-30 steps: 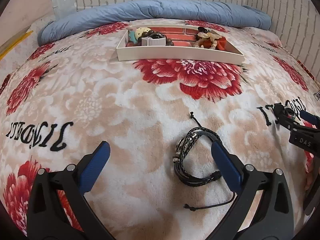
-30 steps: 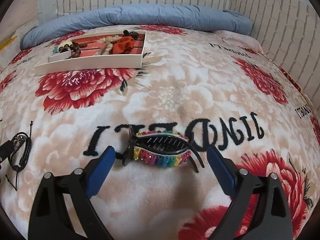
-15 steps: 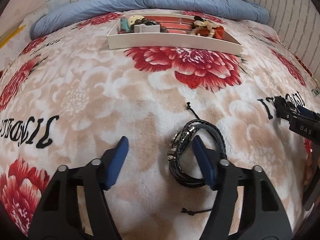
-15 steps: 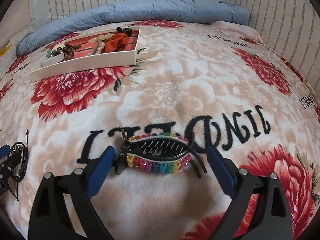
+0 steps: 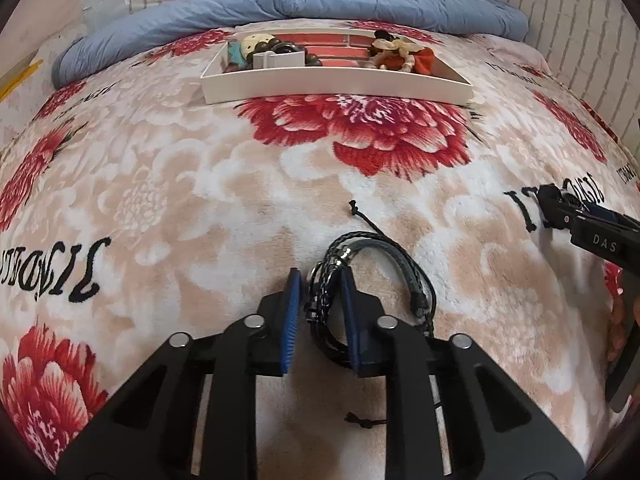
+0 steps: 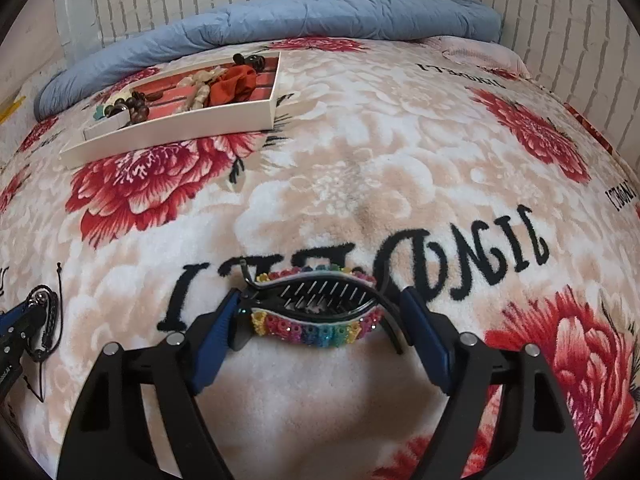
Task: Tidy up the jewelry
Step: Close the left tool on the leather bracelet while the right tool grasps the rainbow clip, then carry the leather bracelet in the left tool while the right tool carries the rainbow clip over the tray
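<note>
While both tools are low on the bed, these lines take the scene from the jewelry outward.

Bracelet: a black braided cord bracelet [image 5: 376, 276] lies on the blanket in front of the tray, its knotted tails trailing to either side.
Left tool: the left tool [image 5: 320, 284] has its blue pads drawn close around one side of the bracelet's loop; the cords sit between them, though whether they are fully pinched I cannot tell.
Hair clip: a black claw clip with rainbow beading [image 6: 316, 312] lies on the blanket across the black lettering, well short of the tray.
Right tool: the right tool [image 6: 320, 312] is spread wide, one pad just beside each end of the clip, not yet pressing it.
Tray: a shallow white tray [image 5: 332, 88] sits near the blue pillow roll [image 5: 304, 4] and already holds beads and an orange piece.
Bed: a floral fleece blanket [image 5: 180, 184] covers it.
Step in hand: picking up, likely both pieces at once.
Next move: finish both squeezes, lift straight up so the cords do not snag the fleece, then carry the pieces forward to the tray.
</note>
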`<state>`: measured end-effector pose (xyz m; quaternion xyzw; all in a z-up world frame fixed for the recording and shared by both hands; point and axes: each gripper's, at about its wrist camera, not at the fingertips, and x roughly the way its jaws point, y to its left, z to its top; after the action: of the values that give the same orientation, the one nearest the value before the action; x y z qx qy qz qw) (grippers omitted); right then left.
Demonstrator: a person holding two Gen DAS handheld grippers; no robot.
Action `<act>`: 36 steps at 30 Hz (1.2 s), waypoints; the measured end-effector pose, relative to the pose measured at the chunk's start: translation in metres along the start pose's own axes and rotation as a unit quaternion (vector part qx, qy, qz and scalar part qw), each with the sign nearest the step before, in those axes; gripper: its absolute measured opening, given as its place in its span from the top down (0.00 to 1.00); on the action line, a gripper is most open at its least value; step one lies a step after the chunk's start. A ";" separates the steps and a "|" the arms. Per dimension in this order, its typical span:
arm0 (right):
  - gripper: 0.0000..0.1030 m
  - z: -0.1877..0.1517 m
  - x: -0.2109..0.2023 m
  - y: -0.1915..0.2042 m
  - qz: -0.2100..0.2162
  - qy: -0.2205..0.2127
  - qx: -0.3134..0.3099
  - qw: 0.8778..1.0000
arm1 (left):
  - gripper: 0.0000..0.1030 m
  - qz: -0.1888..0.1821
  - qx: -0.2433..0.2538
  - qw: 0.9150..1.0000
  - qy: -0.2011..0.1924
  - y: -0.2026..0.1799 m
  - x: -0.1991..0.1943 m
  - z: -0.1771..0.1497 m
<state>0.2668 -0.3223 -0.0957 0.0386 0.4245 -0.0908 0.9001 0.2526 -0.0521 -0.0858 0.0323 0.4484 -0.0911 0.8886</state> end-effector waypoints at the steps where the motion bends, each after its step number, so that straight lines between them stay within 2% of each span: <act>1: 0.24 0.000 -0.001 0.000 0.000 -0.001 0.000 1.000 | 0.85 0.000 -0.002 1.000 -0.001 0.001 0.000 0.000; 12: 0.24 0.001 -0.011 0.002 0.002 -0.022 0.000 1.000 | 0.87 -0.015 -0.012 1.000 -0.004 0.005 -0.003 0.002; 19: 0.24 0.009 -0.019 0.007 0.010 -0.040 -0.001 0.999 | 0.87 -0.019 -0.005 0.999 -0.038 0.006 -0.019 0.014; 28: 0.24 0.037 -0.025 0.023 0.027 -0.066 -0.009 0.997 | 0.87 -0.021 0.000 0.997 -0.080 0.011 -0.030 0.054; 36: 0.24 0.087 -0.019 0.042 0.039 -0.095 -0.016 0.995 | 0.87 -0.022 0.000 0.993 -0.112 0.017 -0.024 0.106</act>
<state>0.3295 -0.2913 -0.0262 0.0318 0.3367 -0.0522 0.9396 0.3259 -0.0467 -0.0042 0.0123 0.3470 -0.1143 0.9308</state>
